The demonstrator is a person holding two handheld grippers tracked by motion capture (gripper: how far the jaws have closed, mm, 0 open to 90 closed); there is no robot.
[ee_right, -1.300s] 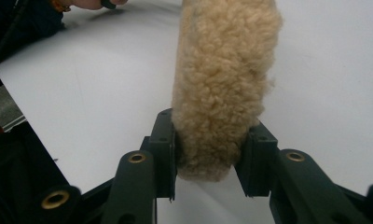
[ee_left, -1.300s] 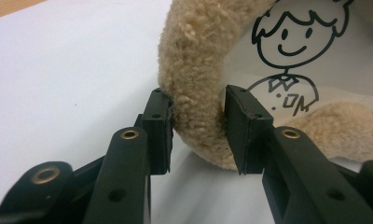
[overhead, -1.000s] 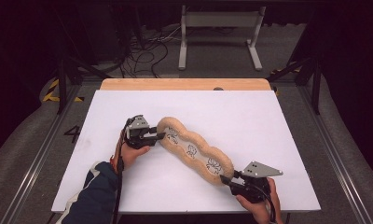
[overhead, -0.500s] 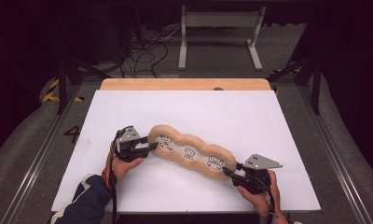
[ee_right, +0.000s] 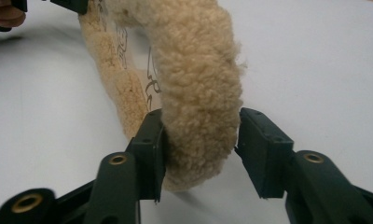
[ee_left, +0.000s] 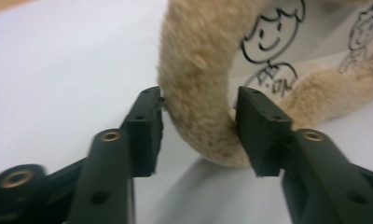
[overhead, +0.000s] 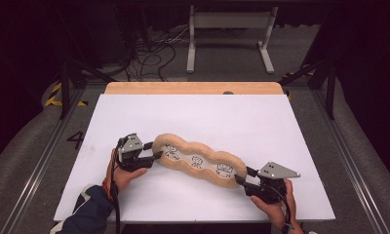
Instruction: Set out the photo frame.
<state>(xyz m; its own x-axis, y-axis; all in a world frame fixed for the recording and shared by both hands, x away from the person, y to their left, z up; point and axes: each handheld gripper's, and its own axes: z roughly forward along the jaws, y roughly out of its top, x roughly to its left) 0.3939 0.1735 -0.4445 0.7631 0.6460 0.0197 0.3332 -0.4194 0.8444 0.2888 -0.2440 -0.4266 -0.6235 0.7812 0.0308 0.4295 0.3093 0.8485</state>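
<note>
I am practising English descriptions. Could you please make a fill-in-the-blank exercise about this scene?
1. The fluffy tan frame shows ___ cartoon drawings.
2. It lies on a ___ table.
3. The left hand-held gripper is at one end of the frame, and the right hand-held gripper is at the ___ end.

Missing words: three; white; other

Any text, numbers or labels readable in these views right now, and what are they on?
"4": dark numeral on the grey floor left of the table.
Fluffy tan mat: line drawings of cartoon children; small marks on one shirt, seen in the left gripper view, too blurred to read.
Nothing else legible.
</note>
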